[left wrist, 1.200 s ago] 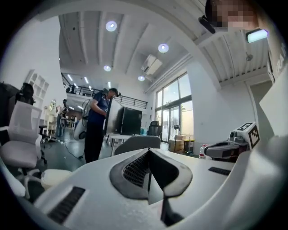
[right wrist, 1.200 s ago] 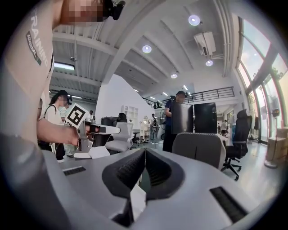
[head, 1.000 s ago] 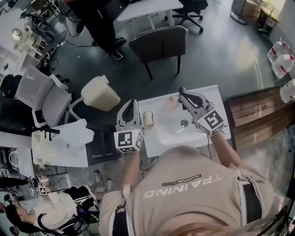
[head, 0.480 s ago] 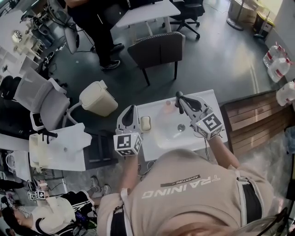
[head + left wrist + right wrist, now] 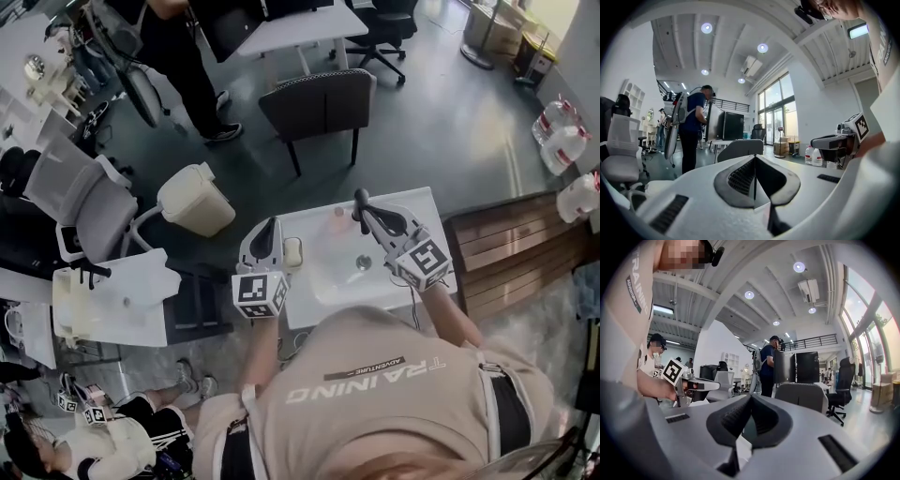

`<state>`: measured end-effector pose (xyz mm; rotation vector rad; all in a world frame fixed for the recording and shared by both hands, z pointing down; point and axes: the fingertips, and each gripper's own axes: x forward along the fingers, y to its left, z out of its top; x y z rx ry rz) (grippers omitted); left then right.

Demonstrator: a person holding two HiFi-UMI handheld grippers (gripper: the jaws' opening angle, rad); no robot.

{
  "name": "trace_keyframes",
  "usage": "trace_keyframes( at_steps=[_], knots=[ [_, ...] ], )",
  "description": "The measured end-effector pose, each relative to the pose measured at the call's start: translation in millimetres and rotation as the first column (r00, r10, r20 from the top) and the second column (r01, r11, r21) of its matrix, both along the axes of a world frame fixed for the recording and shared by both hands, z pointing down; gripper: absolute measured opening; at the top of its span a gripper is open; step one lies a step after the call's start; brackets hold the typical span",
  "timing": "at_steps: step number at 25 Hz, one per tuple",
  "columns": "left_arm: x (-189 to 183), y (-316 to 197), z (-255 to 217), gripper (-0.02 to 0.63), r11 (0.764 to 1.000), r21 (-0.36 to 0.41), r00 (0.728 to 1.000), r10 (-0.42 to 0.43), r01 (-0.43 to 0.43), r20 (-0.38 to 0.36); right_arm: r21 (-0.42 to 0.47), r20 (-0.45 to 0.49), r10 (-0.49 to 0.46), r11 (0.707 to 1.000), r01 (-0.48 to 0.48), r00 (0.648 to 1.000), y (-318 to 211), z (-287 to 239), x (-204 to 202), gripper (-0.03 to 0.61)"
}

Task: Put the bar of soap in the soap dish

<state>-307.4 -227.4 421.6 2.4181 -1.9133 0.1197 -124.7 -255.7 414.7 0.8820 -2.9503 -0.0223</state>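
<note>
Both the left hand-held gripper [image 5: 270,227] and the right hand-held gripper [image 5: 360,201] are fully closed and empty. What we take for the pinkish bar of soap [image 5: 338,216] lies on the worktop [image 5: 417,211], apart from the cream soap dish [image 5: 292,251]. Closed jaws could knock the bar into the basin. Since the earlier frame, both grippers have held their stance.

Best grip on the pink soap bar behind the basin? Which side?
Pinch the pink soap bar across its narrower width, coming from above: it looks to lie flat on the sink rim, so only top and side edges are free. The right claw, shut now, is nearest. Its long axis is unclear.
</note>
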Motion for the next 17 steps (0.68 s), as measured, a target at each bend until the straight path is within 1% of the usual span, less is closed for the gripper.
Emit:
trace_keyframes(
  at_steps=[4, 10, 14, 17],
  knots=[
    [-2, -1, 10, 0.011, 1.0, -0.02, 1.0, 0.004, -0.004, -0.01, -0.017, -0.022, -0.002, 1.0, 0.001, 1.0, 1, 13, 1, 0.012],
    [-6, -1, 19, 0.011, 0.999, -0.034, 1.0, -0.009, 0.008, -0.021, -0.03, -0.017, 0.015, 0.999, -0.016, 1.0, 0, 19, 4, 0.012],
    [-2, -5, 20, 0.011, 1.0, -0.029, 1.0, 0.003, -0.004, -0.021, -0.037, -0.014, 0.014, 0.999, -0.015, 1.0, -2, 19, 2, 0.012],
    [5, -6, 23, 0.011, 0.999, -0.035, 1.0, 0.016, -0.017, -0.021, -0.063, -0.036, 0.02, 0.998, -0.022, 0.999, -2, 28, 8, 0.012]
  ],
)
